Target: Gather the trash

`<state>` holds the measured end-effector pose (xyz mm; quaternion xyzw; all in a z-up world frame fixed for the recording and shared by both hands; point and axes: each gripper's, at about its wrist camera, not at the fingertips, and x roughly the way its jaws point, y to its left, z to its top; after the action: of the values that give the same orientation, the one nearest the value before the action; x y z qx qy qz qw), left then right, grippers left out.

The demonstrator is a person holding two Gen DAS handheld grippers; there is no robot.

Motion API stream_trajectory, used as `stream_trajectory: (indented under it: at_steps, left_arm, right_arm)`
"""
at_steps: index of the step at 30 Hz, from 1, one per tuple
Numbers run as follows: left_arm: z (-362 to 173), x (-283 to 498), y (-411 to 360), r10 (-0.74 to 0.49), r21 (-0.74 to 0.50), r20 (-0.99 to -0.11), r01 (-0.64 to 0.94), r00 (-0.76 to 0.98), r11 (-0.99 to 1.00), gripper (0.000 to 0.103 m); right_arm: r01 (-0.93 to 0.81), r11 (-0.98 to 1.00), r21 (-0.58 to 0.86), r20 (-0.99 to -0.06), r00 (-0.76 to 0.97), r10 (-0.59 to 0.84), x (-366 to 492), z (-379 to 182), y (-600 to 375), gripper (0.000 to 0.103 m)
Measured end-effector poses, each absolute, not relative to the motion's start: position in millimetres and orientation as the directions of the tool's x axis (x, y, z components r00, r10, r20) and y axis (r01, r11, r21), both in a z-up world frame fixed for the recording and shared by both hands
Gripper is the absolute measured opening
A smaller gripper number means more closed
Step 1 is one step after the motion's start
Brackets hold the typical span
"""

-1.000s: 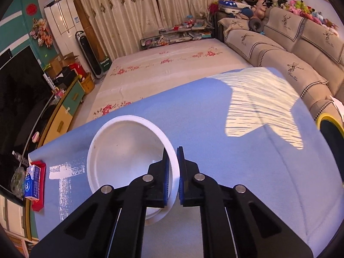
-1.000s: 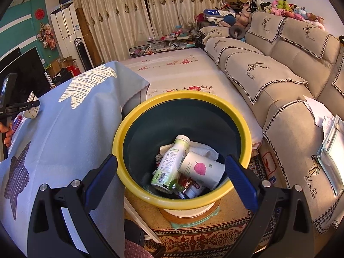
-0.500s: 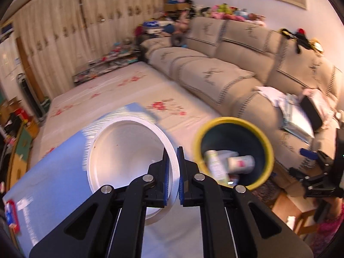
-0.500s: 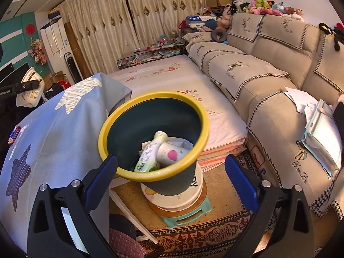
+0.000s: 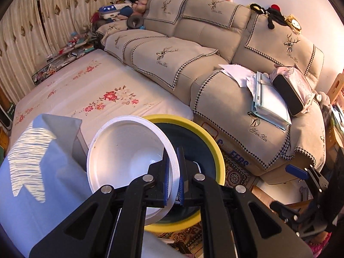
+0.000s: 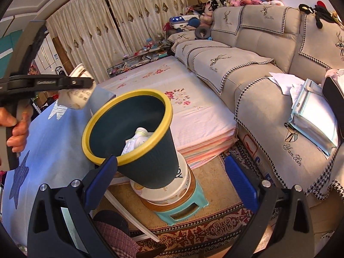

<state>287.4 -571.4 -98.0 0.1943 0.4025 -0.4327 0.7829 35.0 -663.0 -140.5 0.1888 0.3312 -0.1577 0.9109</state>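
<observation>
My left gripper [image 5: 173, 178] is shut on the rim of a white disposable bowl [image 5: 126, 150] and holds it in the air over the near edge of the trash bin [image 5: 206, 137], which has a yellow rim and dark green wall. In the right wrist view the left gripper [image 6: 91, 82] holds the bowl [image 6: 74, 97] above and left of the bin [image 6: 150, 167]. The bin holds a white bottle [image 6: 137, 139] and other trash. My right gripper [image 6: 169, 180] is open and empty, just in front of the bin.
The bin stands on a white tub and a teal stool [image 6: 182, 210] on a patterned rug. A table with a blue cloth [image 6: 49, 133] is to the left. A floral mattress [image 6: 172, 99] lies behind, and a beige sofa [image 6: 268, 68] with papers stands to the right.
My left gripper has swung the bowl from over the blue table to the bin's rim. My right gripper has pulled back and down from the bin, staying open.
</observation>
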Motion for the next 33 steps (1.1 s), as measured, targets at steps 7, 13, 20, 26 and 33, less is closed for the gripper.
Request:
stream_trajectory:
  at_steps: [7,13,20,26,33]
  left_arm:
    - [-148,316,-590,-0.443,-0.066,-0.856,0.795,0.266,0.603,0.012]
    - [-161,331,-571,-0.404,-0.045,-0.858,0.738,0.317,0.674,0.065]
    - [-92,297,-492,-0.493,-0.053,-0.741,0.692,0.456,0.720,0.092]
    - [-23,226,-387,-0.468,0.063,-0.568,0.603,0.677,0.795,0.098]
    - [-2,166,-252,-0.333,0.057,-0.495,0.412,0.803,0.909,0.098]
  right_arm:
    - [0.410,0.874,0.262,-0.664,0.734,-0.145,35,-147,-666,0.095]
    - [0.385,0.885,0.262,-0.659,0.741,-0.127,43,-144,-656,0.096]
    - [0.338,0.905,0.256,-0.639,0.762,-0.104,49,-133,-635,0.096]
    - [0.282,0.929,0.238,-0.618,0.782,-0.080,55,-117,-612,0.096]
    - [0.230,0.956,0.184,-0.582,0.809,-0.083,56,-90,-573,0.096]
